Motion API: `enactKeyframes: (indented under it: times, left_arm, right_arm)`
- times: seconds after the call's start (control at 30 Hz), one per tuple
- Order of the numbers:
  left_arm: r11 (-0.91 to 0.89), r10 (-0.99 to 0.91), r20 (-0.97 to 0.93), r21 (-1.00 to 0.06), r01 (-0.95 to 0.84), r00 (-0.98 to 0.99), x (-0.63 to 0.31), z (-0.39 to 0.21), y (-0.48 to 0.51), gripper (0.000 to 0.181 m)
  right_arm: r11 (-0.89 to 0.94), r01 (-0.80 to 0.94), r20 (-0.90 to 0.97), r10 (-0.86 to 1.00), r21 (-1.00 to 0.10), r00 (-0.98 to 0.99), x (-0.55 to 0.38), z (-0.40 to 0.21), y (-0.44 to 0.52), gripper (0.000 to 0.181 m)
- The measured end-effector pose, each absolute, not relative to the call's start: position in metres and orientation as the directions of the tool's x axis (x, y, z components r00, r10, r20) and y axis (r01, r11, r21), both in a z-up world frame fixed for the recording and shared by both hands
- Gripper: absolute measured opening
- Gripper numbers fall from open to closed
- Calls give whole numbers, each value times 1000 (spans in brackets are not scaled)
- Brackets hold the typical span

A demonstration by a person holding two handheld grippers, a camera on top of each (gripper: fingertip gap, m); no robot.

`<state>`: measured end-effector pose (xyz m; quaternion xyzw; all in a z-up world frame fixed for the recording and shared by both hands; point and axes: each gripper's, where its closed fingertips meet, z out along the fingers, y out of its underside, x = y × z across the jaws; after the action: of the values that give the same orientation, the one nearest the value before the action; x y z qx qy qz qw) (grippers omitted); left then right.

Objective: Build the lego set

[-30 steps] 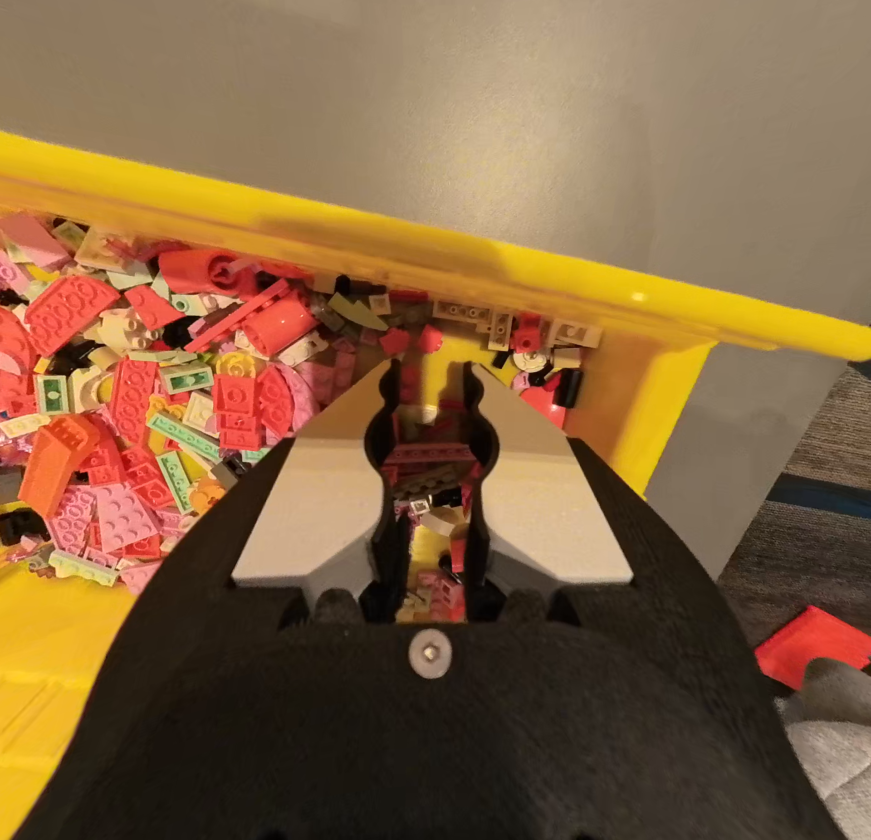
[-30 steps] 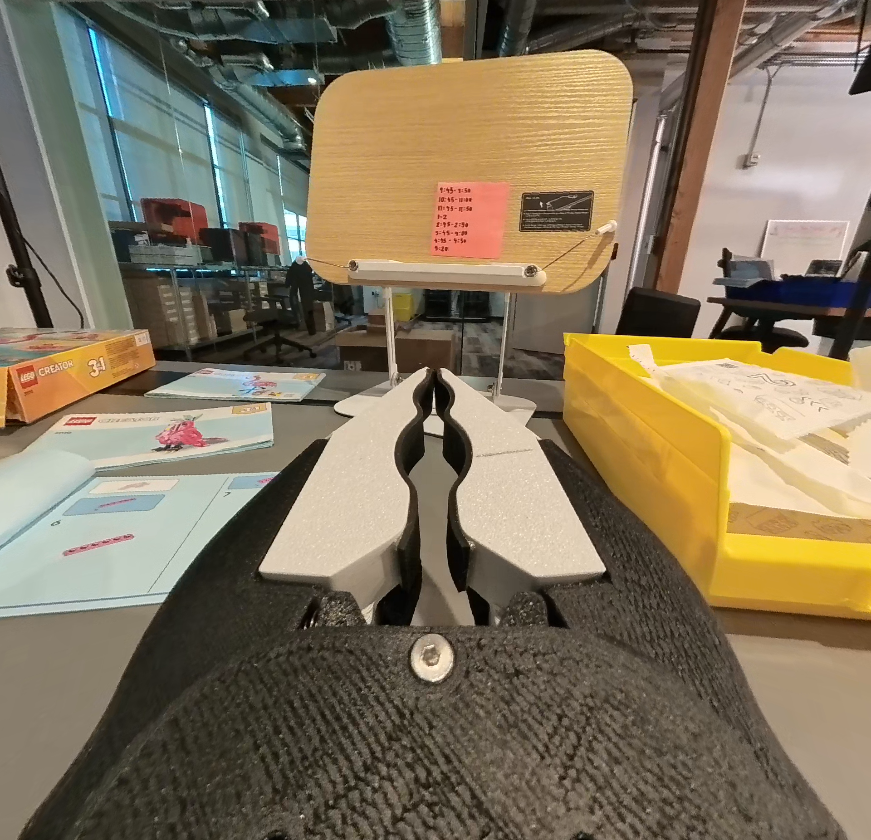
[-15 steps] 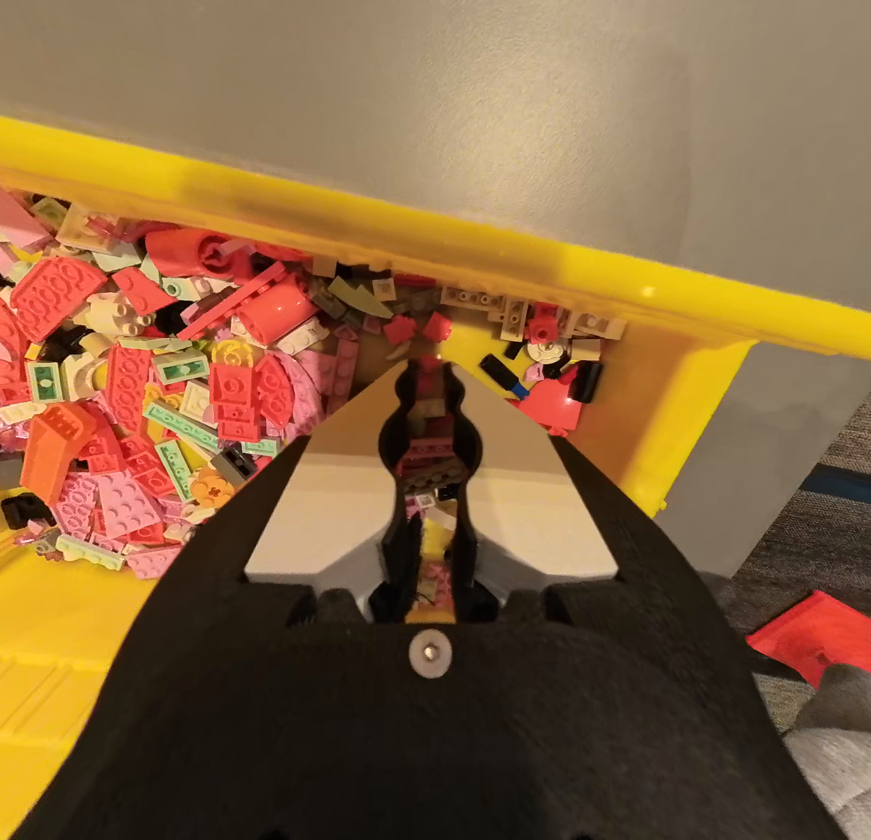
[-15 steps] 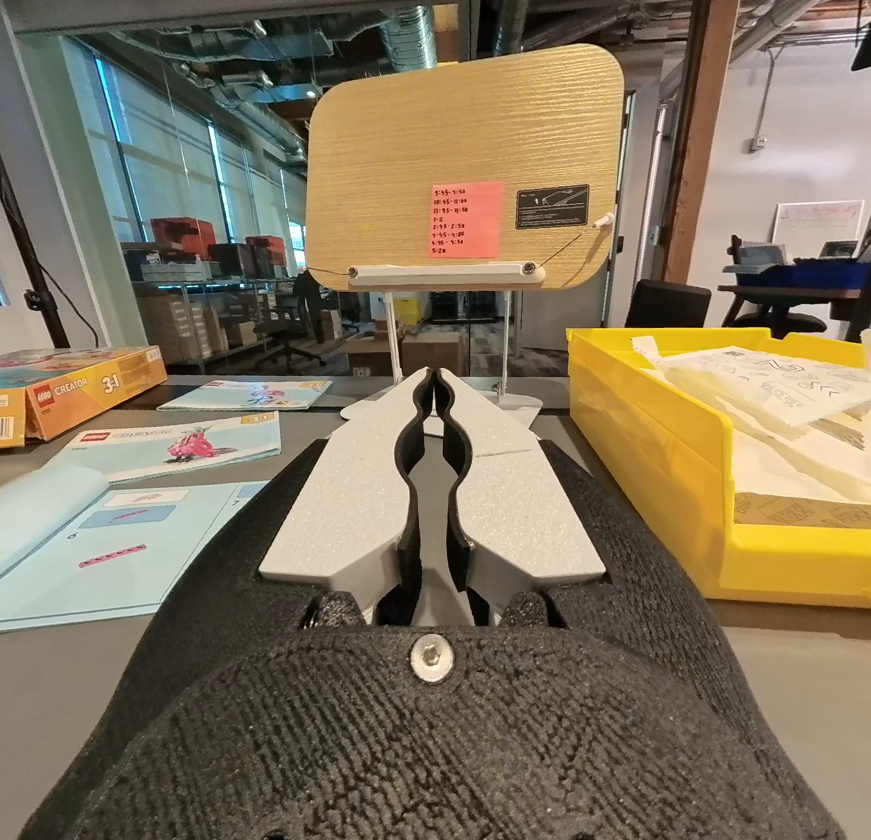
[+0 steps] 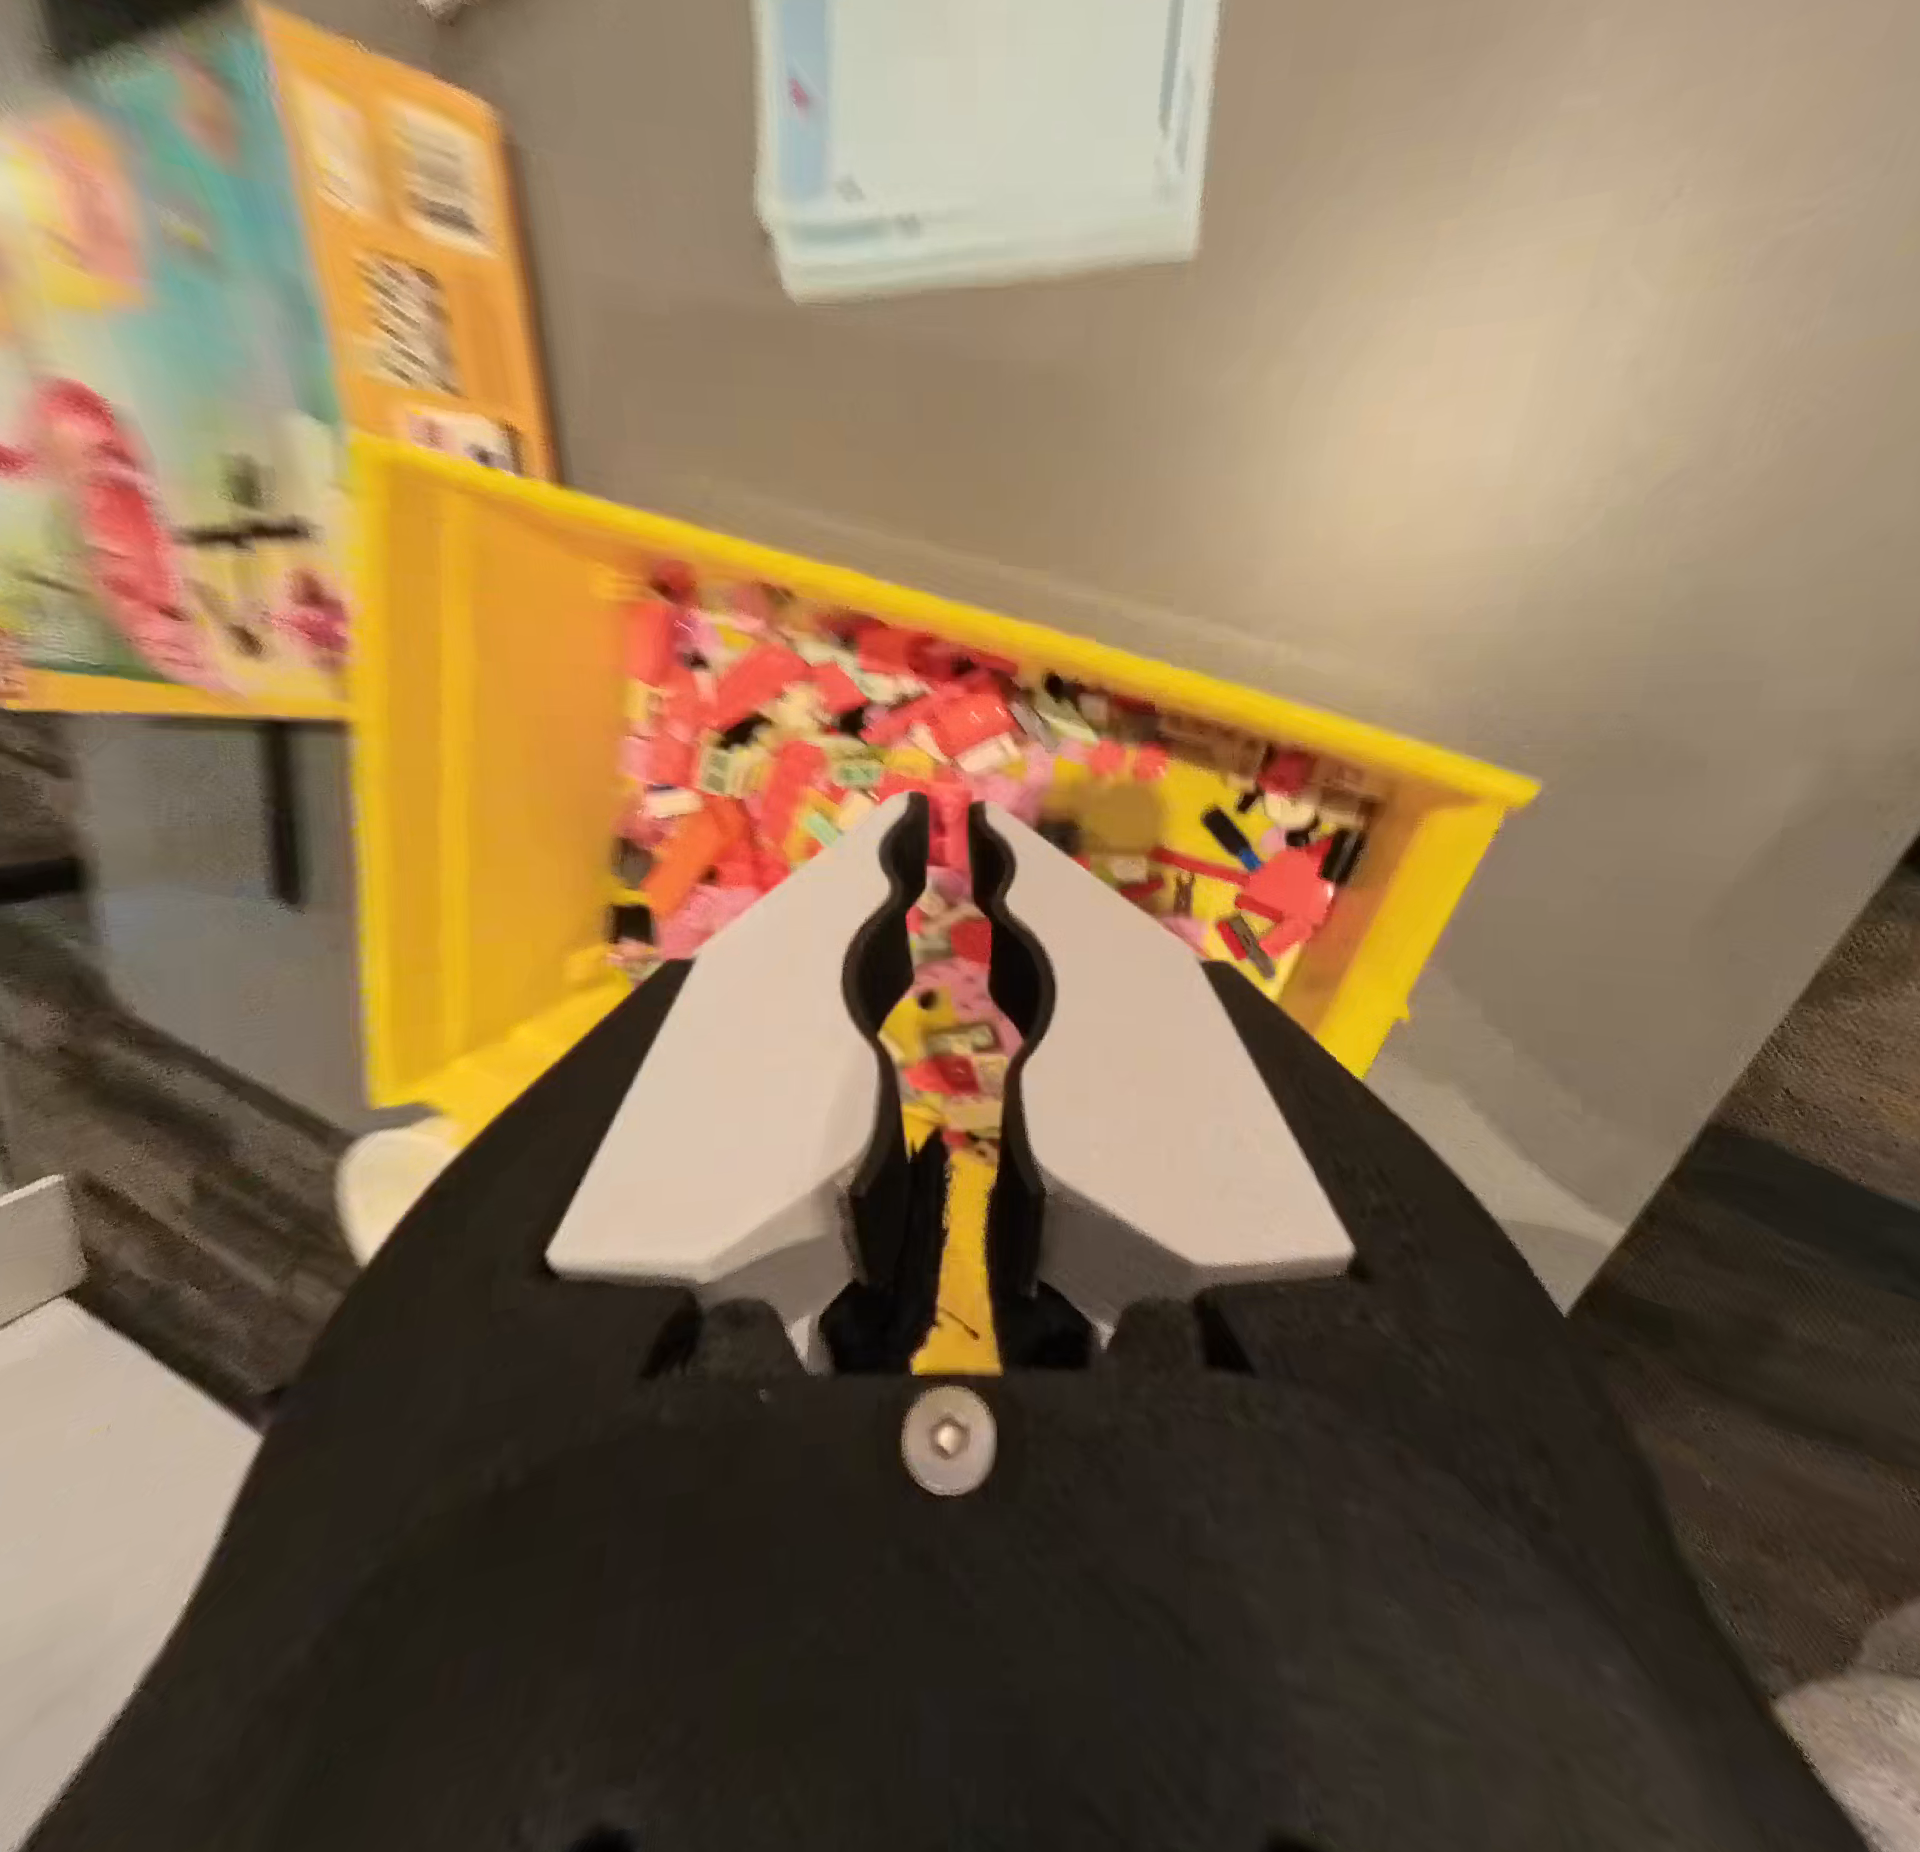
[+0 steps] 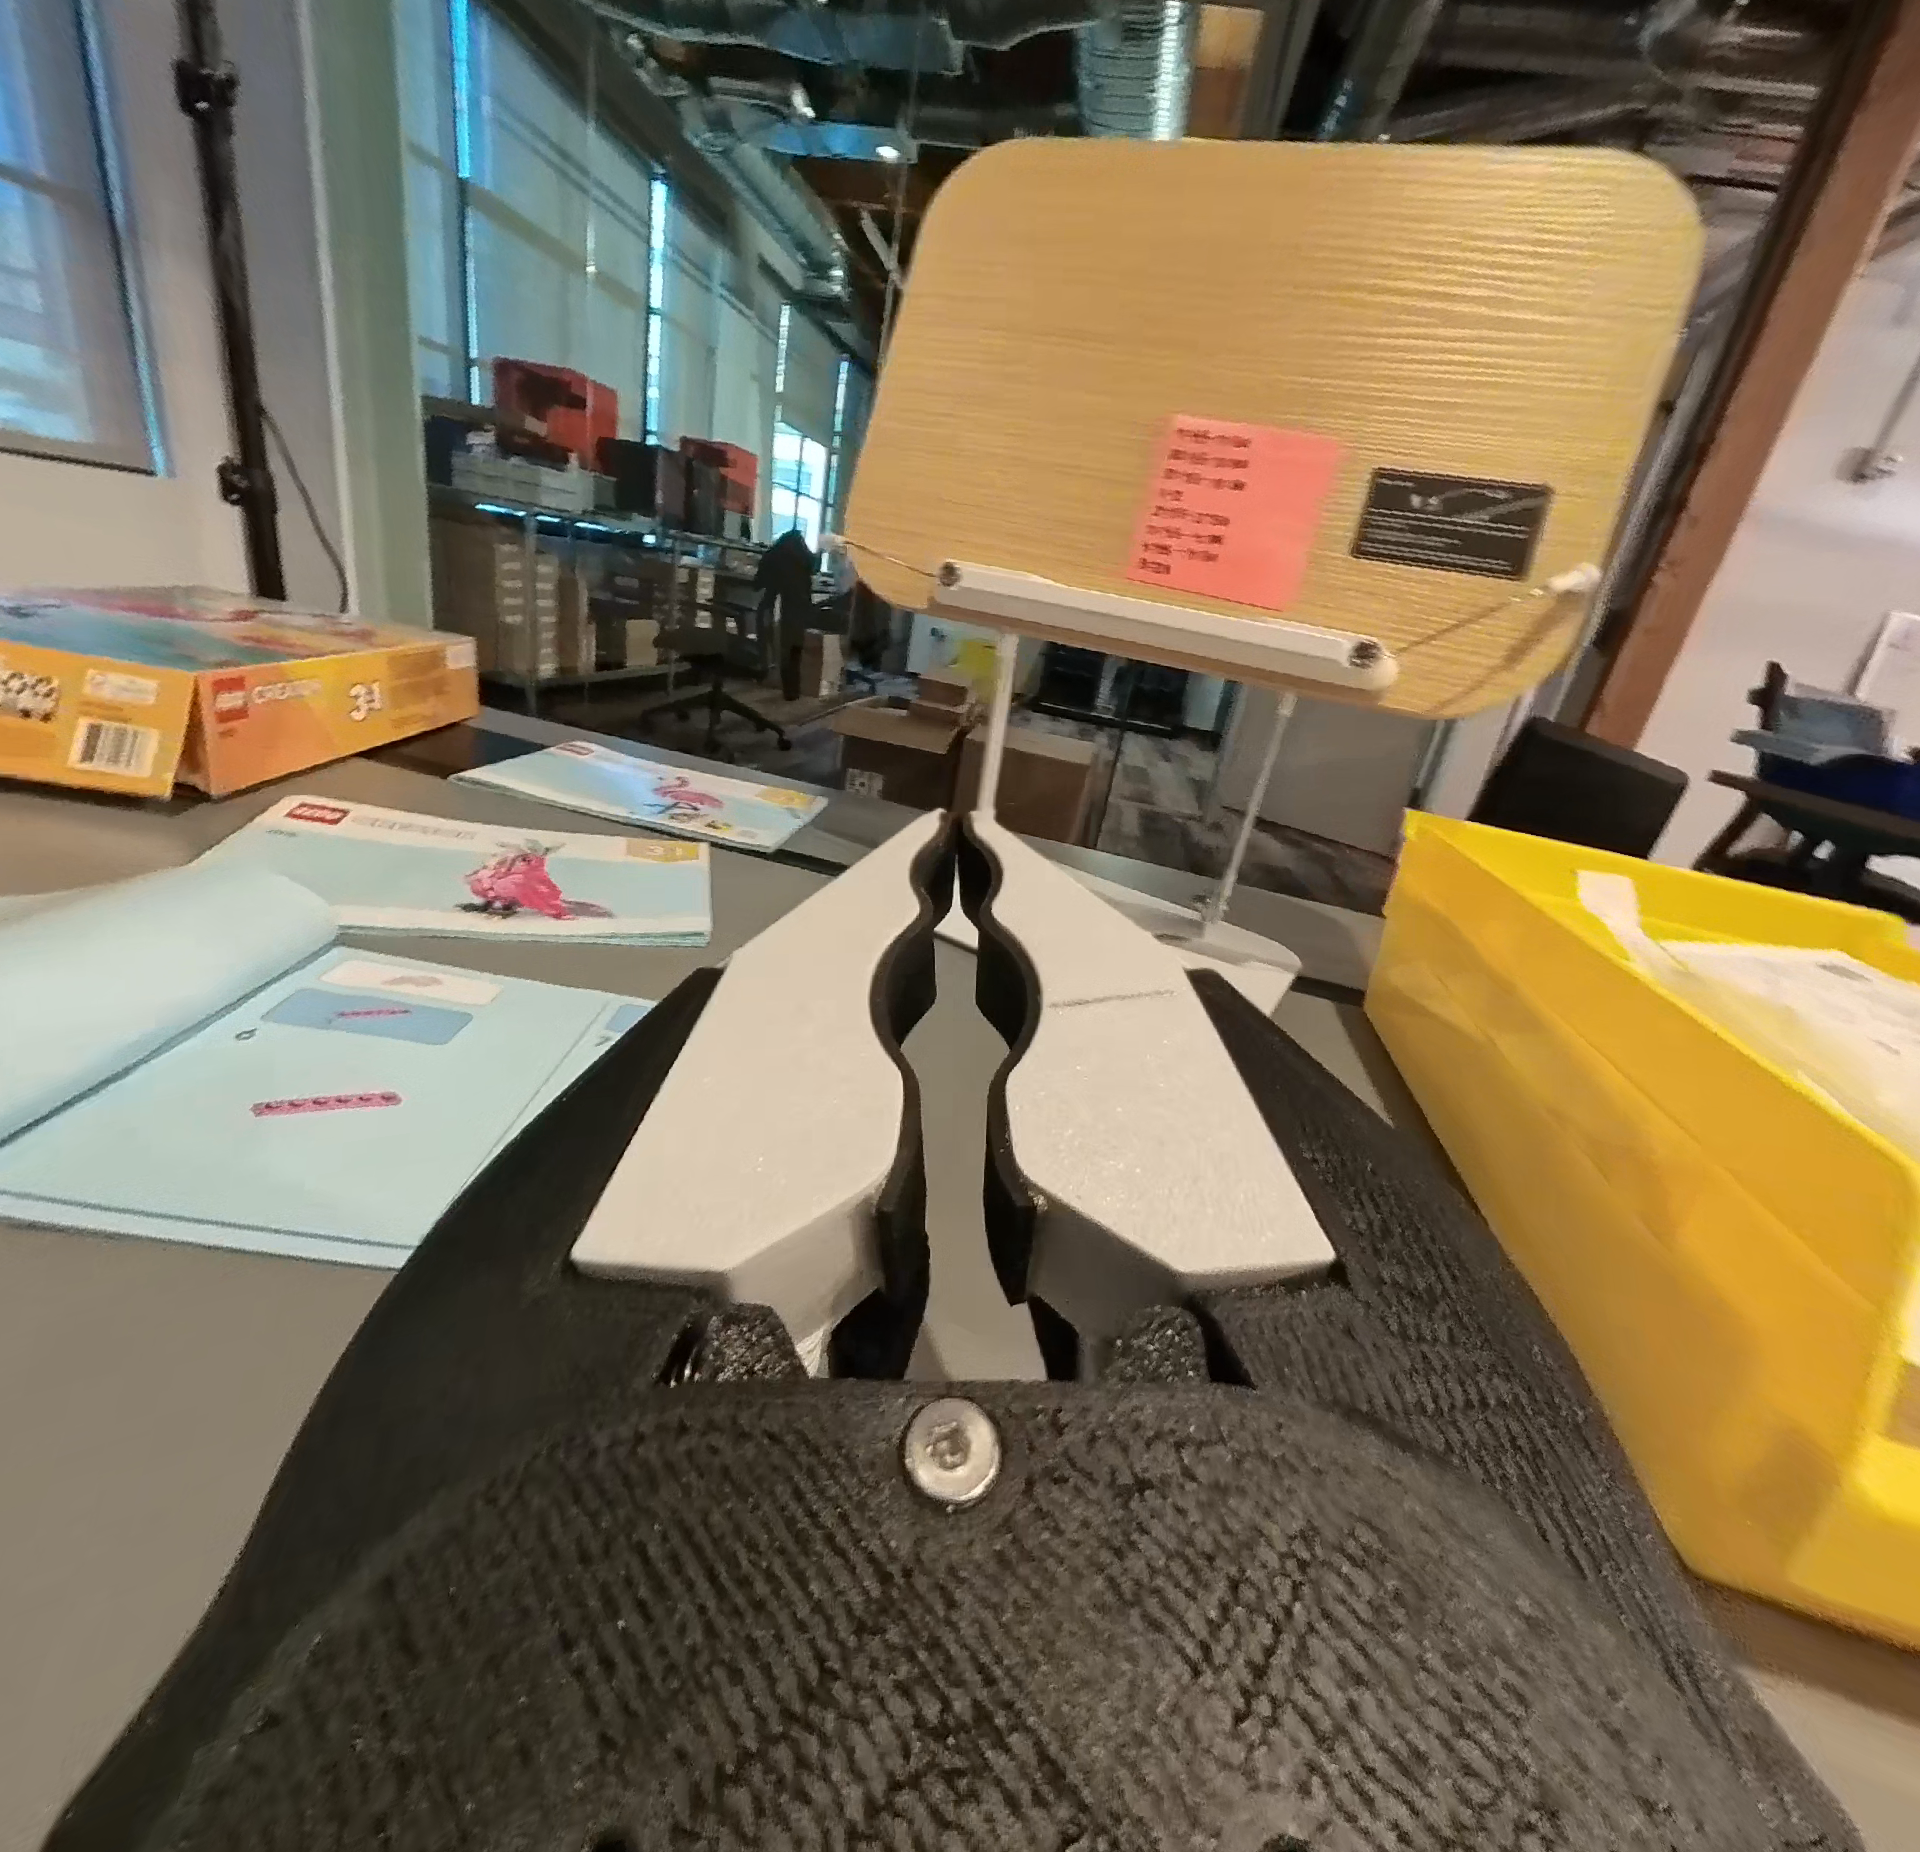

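In the left wrist view my left gripper (image 5: 948, 828) hangs above a yellow bin (image 5: 488, 763) filled with loose red, pink, green and tan lego pieces (image 5: 810, 732). Its fingertips are shut on a small pink-red lego piece (image 5: 948, 846), lifted clear of the pile. The view is blurred by motion. In the right wrist view my right gripper (image 6: 956, 828) is shut with its tips touching and nothing between them. It hovers over the grey table near an open instruction booklet (image 6: 312, 1106).
A lego box (image 5: 156, 400) stands left of the bin; it also shows in the right wrist view (image 6: 208, 690). A light blue booklet (image 5: 977, 109) lies beyond the bin. Two closed booklets (image 6: 468, 877), a wooden book stand (image 6: 1278, 400) and a second yellow bin (image 6: 1558, 1127) with plastic bags are around the right gripper. There is about 50 centimetres between the tips of the two grippers.
My left gripper's fingers came together on a pink-red piece inside the bin, then lifted up and back, so the whole bin shows now. My right gripper stayed shut and its view turned slightly.
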<state>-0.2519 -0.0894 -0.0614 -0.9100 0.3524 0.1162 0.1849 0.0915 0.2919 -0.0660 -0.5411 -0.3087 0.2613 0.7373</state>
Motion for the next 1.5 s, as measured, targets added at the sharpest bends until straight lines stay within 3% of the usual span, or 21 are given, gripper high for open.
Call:
enactKeyframes:
  times: [0.17,0.43,0.63,1.03,1.2,1.3,1.5]
  left_arm:
    - [-519,-670,-372,-384,-764,643,-165,-13,-47,6]
    - [-408,-817,-259,-370,-835,514,-4,-100,62,6]
    - [-441,-863,-133,-271,-856,487,53,-159,107,6]
    - [-453,-885,-23,-181,-873,465,77,-193,123,7]
    - [-471,-872,-8,-257,-844,489,80,-191,125,60]
    - [-509,-836,1,-376,-774,549,75,-180,128,87]
    - [-535,-787,154,-653,-536,598,54,-158,94,114]
  right_arm:
    - [341,-37,251,757,-939,604,71,-63,283,0]
    - [373,-53,263,741,-926,618,85,-57,285,0]
    - [384,-58,270,741,-921,615,90,-55,287,0]
    - [369,-70,251,748,-927,615,88,-56,295,0]
    - [364,-69,249,750,-929,613,88,-56,296,0]
    - [360,-67,247,750,-930,614,88,-57,297,0]
    - [369,-48,270,757,-928,595,83,-59,294,0]
